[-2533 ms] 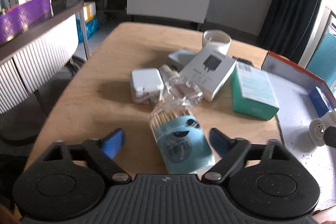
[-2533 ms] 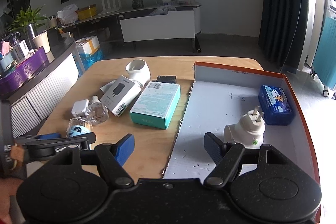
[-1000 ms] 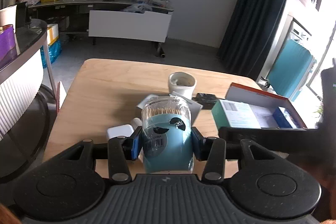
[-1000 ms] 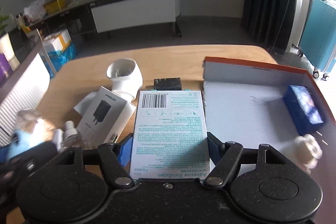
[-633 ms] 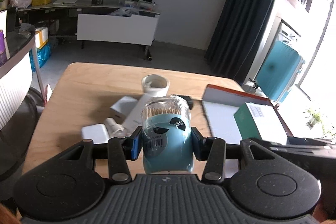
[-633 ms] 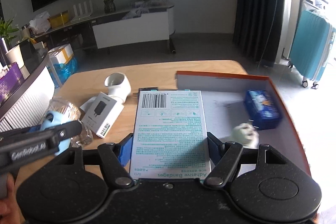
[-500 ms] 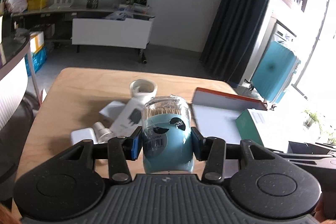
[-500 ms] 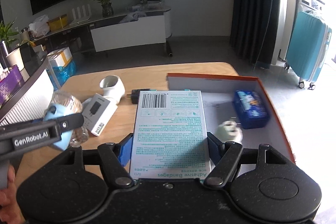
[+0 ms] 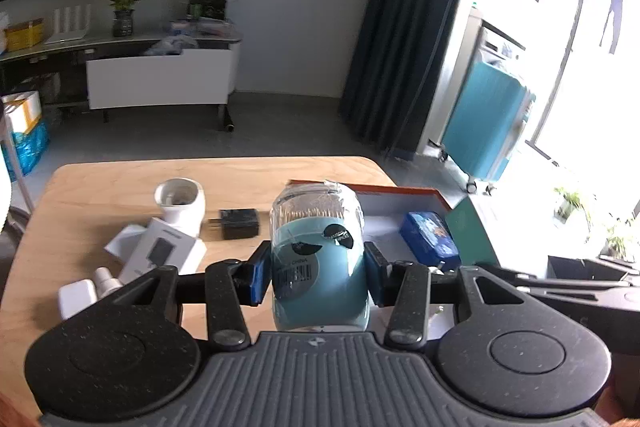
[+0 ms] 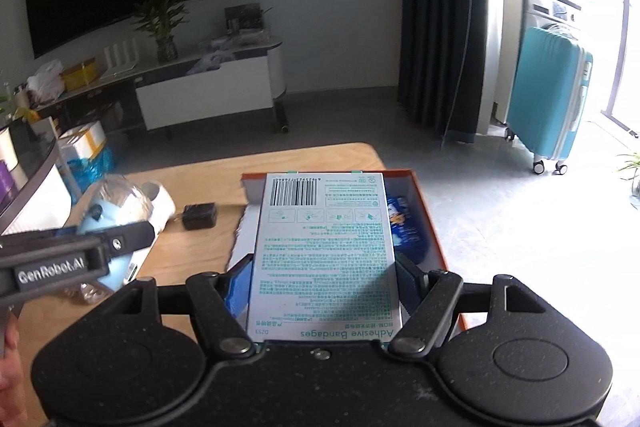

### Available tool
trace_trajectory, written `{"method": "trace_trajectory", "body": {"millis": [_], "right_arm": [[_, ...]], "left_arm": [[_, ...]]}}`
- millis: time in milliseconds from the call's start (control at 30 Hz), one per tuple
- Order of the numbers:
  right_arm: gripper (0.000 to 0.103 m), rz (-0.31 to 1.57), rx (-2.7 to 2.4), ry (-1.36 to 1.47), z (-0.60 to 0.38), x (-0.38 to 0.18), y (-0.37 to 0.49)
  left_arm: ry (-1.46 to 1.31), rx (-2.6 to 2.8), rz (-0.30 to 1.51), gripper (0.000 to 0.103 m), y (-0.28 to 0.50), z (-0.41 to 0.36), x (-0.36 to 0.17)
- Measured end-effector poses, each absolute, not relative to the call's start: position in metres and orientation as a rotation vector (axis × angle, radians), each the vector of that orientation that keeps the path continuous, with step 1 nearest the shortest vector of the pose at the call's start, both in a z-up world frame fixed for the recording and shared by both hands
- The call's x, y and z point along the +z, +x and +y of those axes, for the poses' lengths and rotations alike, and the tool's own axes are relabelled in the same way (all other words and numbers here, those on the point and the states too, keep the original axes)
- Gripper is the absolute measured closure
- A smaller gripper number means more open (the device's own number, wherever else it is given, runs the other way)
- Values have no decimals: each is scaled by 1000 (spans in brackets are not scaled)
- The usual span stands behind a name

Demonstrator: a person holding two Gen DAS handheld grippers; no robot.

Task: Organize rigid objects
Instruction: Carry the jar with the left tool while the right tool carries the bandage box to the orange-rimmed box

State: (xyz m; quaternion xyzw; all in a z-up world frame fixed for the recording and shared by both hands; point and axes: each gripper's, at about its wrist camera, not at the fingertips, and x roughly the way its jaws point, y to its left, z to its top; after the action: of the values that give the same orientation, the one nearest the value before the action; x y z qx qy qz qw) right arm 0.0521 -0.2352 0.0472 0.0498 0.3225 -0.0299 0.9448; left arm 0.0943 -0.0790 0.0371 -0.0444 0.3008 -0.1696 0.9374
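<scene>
Wooden table w/ an orange-rimmed tray on its right side. Left gripper is clamped on a blue toothpick jar, held upright above the table just left of the tray. Right gripper grips a bandage box flat, barcode end forward, over the tray — a blue tin lies inside. On the table: white cup, black adapter, charger box.
</scene>
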Motion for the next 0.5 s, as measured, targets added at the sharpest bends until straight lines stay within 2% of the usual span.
{"method": "trace_trajectory", "body": {"millis": [500], "right_arm": [[19, 616, -90, 128, -265, 51, 57]], "left_arm": [[-69, -367, 629, 56, 109, -109, 40]]}}
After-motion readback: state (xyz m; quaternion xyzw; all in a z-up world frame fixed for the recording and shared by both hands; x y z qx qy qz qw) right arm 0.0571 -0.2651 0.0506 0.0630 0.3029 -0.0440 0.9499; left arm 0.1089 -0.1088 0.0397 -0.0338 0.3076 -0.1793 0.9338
